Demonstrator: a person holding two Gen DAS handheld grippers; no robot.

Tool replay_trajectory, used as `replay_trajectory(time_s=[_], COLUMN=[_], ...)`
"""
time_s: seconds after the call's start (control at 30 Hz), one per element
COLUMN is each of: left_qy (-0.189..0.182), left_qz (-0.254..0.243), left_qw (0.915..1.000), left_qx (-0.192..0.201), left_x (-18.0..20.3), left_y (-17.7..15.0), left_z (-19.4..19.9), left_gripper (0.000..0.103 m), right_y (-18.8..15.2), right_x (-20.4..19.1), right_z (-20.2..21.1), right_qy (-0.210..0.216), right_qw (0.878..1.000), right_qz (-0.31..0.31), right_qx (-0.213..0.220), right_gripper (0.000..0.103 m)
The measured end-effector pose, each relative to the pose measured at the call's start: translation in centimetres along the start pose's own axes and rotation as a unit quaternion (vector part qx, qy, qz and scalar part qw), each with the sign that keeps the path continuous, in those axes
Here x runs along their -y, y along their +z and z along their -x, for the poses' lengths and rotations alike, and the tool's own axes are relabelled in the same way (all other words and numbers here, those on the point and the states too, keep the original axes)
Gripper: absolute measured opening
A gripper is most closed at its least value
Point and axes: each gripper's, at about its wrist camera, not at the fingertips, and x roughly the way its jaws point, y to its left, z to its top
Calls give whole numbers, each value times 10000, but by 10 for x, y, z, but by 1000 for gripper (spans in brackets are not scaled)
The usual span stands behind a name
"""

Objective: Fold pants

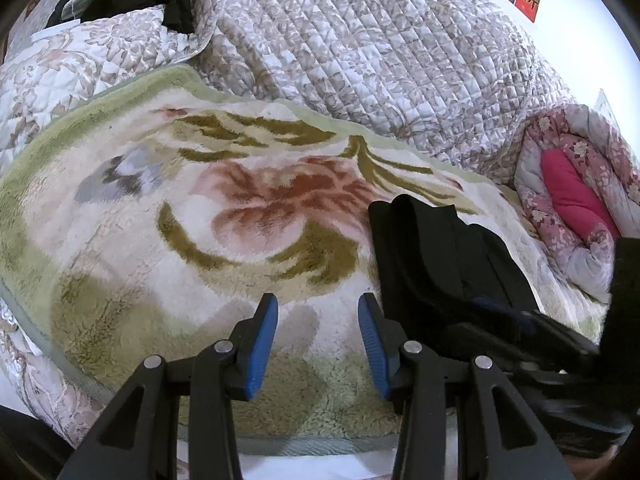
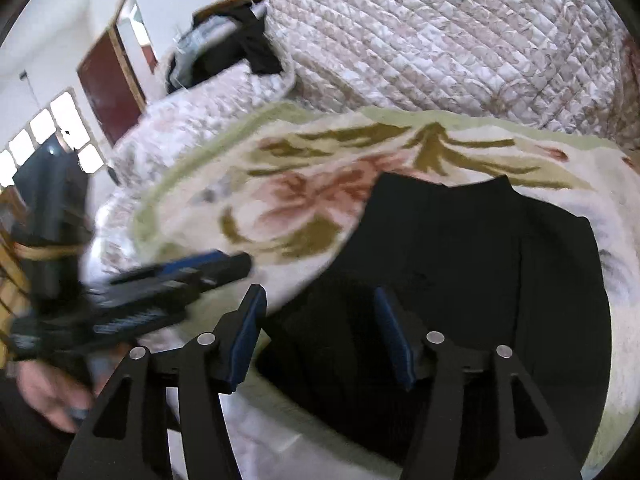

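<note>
Black pants [image 2: 472, 264] lie folded in a flat pile on a fleecy floral blanket [image 2: 320, 188]. In the left wrist view the pants [image 1: 436, 248] lie right of my left gripper [image 1: 318, 304], which is open and empty above the blanket [image 1: 180, 220]. My right gripper [image 2: 318, 296] is open and empty, hovering over the near edge of the pants. The left gripper [image 2: 192, 276] shows blurred at the left of the right wrist view. The right gripper shows blurred at the lower right of the left wrist view, its jaw state unclear there.
A quilted grey-beige bedspread [image 1: 380, 52] is heaped behind the blanket. A rolled pink floral quilt [image 1: 576, 192] lies at the right. Dark clothes [image 2: 252, 48] lie at the far end of the bed. A brown door [image 2: 112, 80] and windows stand at the left.
</note>
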Motion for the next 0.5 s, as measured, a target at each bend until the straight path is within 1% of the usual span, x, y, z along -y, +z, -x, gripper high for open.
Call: replay_trajectory(time_s=[0.1, 0.13, 0.17, 0.2, 0.23, 0.27, 0.3, 0.33, 0.37, 0.4, 0.43, 0.47, 0.5], left_qy=[-10, -12, -13, -14, -33, -59, -98, -164, -233, -308, -386, -425, -447], left_qz=[-35, -48, -79, -110, -149, -175, -196, -219, -249, -296, -378, -467, -566], left_qw=[10000, 10000, 10000, 9999, 9999, 9998, 9998, 9996, 9994, 9991, 9985, 9980, 9974], left_qx=[0, -5, -5, -5, -12, -18, -23, -28, -45, -59, -55, -34, -39], left_x=[0, 0, 1, 2, 4, 7, 11, 16, 21, 28, 35, 43, 51], left_y=[0, 0, -1, -1, 0, 0, 1, 2, 4, 6, 9, 11, 13], left_z=[-1, -1, -2, -2, -2, -2, -2, -2, -3, -3, -3, -3, -4], left_gripper=[44, 44, 44, 44, 44, 44, 44, 44, 44, 44, 44, 44, 44], right_y=[1, -1, -4, -9, -15, -21, -28, -35, -34, -30, -23, -18, -13], right_x=[1, 8, 15, 25, 36, 44, 50, 51, 45, 44, 48, 51, 54], right_z=[28, 40, 44, 46, 42, 35, 24, 16, 20, 22, 26, 30, 33], right_qy=[-71, -301, -495, -768, -1007, -1147, -1196, -1167, -1168, -1035, -711, -718, -839], right_qw=[9990, 9978, 9968, 9952, 9935, 9923, 9914, 9917, 9927, 9941, 9963, 9960, 9952], right_qz=[70, -5, -80, -203, -343, -437, -513, -427, -224, -250, -466, -530, -506], right_qx=[436, 587, 619, 573, 412, 188, -135, -323, -210, -226, -155, -62, 16], right_gripper=[57, 57, 57, 56, 49, 43, 36, 36, 36, 36, 35, 35, 35])
